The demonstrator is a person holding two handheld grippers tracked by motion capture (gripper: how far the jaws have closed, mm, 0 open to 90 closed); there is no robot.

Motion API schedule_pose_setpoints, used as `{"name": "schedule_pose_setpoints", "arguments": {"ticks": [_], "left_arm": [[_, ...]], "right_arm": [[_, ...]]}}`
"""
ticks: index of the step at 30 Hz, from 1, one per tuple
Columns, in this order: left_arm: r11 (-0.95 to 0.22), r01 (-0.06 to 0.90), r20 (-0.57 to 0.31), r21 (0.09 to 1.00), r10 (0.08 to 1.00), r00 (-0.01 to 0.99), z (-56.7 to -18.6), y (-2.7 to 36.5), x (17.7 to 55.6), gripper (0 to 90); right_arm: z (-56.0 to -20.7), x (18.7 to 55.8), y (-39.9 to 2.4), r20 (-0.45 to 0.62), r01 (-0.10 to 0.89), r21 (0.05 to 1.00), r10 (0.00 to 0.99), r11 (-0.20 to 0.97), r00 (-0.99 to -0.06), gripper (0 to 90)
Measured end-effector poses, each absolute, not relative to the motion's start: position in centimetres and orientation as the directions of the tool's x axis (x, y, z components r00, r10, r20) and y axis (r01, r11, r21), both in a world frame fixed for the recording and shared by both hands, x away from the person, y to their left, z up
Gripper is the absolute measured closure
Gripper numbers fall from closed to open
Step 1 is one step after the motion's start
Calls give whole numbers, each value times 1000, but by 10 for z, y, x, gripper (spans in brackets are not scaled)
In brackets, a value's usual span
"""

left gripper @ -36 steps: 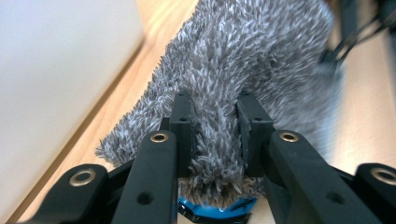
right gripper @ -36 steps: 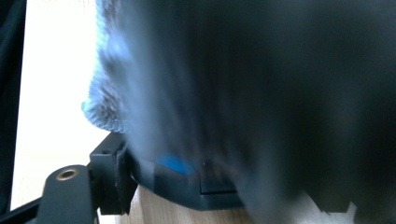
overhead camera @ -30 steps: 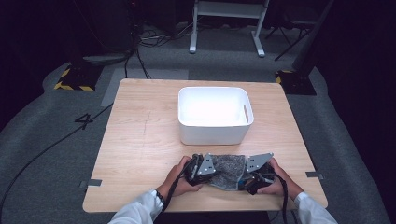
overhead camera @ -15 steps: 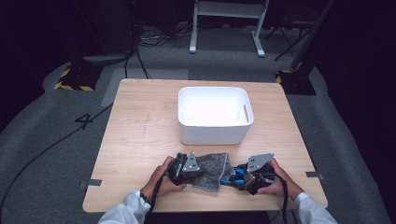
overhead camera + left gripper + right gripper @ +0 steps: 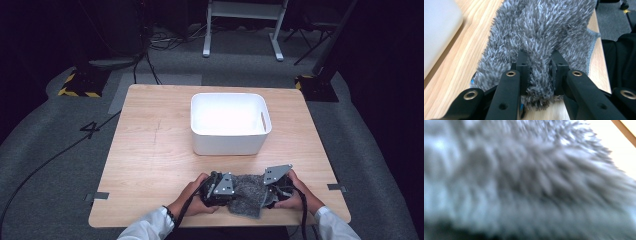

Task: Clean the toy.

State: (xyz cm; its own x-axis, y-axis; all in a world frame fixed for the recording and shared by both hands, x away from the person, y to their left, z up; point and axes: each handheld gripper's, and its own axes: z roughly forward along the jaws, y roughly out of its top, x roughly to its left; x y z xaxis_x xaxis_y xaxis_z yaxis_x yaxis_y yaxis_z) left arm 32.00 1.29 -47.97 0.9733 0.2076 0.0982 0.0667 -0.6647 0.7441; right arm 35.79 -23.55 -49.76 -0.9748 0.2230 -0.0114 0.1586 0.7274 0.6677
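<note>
Presently: wooden tabletop (image 5: pixel 150 150), grey carpet, white bin (image 5: pixel 229 122). Left gripper (image 5: pixel 537 72) fingers pinch grey fluffy cloth (image 5: pixel 248 190); right gripper (image 5: pixel 272 192) grip unclear. Cloth bunched narrower than before.

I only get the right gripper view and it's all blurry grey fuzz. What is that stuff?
Observer: A shaggy grey cloth lying on the wooden table, right in front of that camera.
Operator: Is anybody holding it?
Observer: Yes, the left gripper has pinched a fold of it between its black jaws.
Operator: What else is on the table?
Observer: A white bin stands just beyond the cloth, and nothing shows inside it.
</note>
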Motion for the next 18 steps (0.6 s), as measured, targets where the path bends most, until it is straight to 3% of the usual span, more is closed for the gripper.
{"name": "schedule_pose_setpoints", "arguments": {"ticks": [5,13,18], "left_arm": [[-690,36,120,723,177,977,-481,17,320,747],[-699,72,102,711,204,974,-479,48,315,749],[-667,114,-4,736,164,987,-482,68,308,749]], "right_arm": [[-498,358,-236,-15,155,671,222,726,-975,243],[-498,357,-238,-8,166,668,229,726,-973,243],[-498,358,-239,-9,166,670,232,723,-973,243]]}}
